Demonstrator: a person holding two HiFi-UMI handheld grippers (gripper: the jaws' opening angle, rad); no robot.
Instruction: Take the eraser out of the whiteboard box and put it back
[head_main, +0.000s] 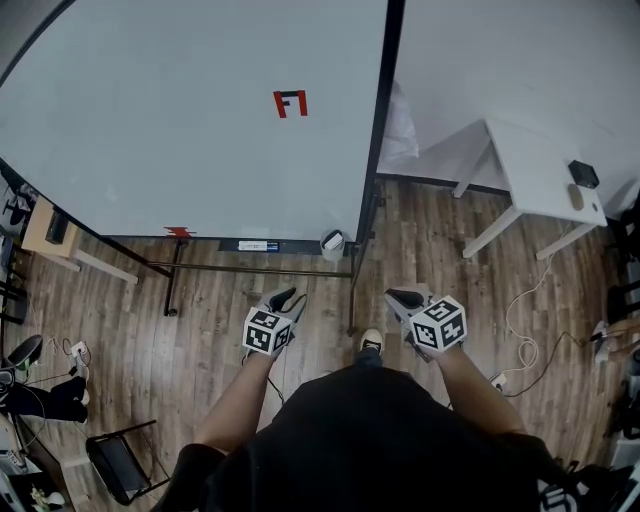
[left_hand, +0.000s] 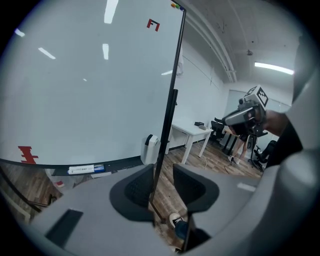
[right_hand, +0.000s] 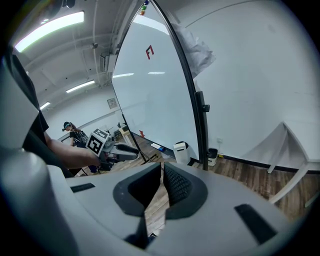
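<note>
White whiteboard box (head_main: 333, 243) sits beyond left tool (head_main: 292, 296) and right tool (head_main: 401, 297), untouched.

Whiteboard (head_main: 200, 120): near its top a small red-and-black sign (head_main: 290, 103) shaped like a letter F beside a hooked stroke; at its lower edge a red scrawl (head_main: 180, 232), not legible. White-and-blue label (head_main: 258, 245) on the tray below the board: print too small to read. Marker cubes of the left gripper (head_main: 288, 298) and right gripper (head_main: 405, 298): black-and-white square codes, no letters.
</note>
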